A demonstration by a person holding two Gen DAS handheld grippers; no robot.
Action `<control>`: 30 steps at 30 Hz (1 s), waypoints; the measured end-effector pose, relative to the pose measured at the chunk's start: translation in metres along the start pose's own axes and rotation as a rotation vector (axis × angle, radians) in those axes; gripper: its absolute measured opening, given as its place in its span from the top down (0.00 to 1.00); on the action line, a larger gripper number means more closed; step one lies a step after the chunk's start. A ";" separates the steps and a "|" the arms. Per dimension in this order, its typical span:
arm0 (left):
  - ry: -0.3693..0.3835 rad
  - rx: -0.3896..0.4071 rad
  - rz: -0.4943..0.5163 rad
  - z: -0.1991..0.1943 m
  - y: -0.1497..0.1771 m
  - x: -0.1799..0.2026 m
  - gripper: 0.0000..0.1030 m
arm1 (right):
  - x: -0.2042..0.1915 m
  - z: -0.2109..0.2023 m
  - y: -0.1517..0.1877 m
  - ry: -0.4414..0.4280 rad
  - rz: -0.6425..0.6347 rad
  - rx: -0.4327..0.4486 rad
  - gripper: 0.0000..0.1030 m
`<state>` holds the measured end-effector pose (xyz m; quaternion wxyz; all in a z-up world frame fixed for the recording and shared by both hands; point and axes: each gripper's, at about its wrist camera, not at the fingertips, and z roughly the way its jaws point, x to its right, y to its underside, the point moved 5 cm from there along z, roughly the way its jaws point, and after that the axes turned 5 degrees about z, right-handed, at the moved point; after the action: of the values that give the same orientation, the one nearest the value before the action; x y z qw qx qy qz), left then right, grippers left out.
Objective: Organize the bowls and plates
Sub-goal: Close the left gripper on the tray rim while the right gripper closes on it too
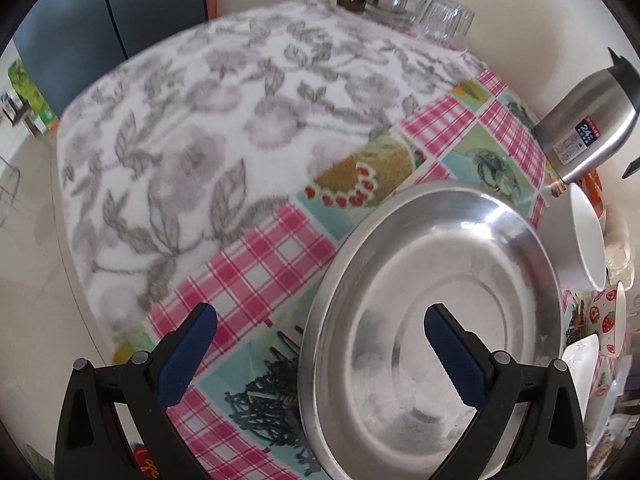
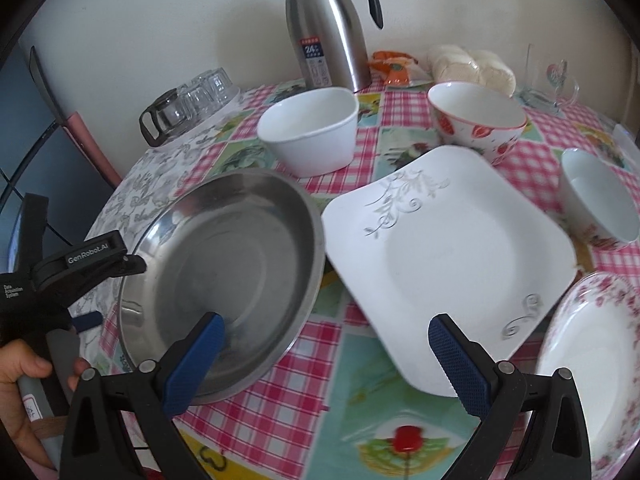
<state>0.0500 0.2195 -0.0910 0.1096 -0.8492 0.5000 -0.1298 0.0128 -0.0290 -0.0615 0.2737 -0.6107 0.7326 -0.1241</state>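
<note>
I am holding my right gripper (image 2: 324, 360) with its blue-padded jaws spread wide above the pink checked tablecloth (image 2: 288, 392). Its left finger (image 2: 192, 364) is overlapping the near rim of the round stainless steel dish (image 2: 224, 264), while the square white plate with grey leaf scrolls (image 2: 448, 256) is lying just beside that dish. A floral-rimmed round plate (image 2: 592, 368) is sitting at the right edge. Behind are standing a plain white squarish bowl (image 2: 312, 132), a strawberry-patterned bowl (image 2: 476, 120) and a small white bowl (image 2: 600, 200), with the steel thermos jug (image 2: 328, 36) farther back. My left hand (image 2: 24, 380) is gripping the other black gripper (image 2: 80, 264) at the dish's left rim.
</note>
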 end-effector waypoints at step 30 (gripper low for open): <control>0.061 0.010 0.059 0.020 -0.023 0.010 0.33 | -0.013 0.038 0.009 -0.017 0.047 -0.106 0.62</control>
<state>0.0798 0.2225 -0.1013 0.1022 -0.8292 0.5272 -0.1548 0.0278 -0.0086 -0.0937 0.2501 -0.6080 0.7499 -0.0736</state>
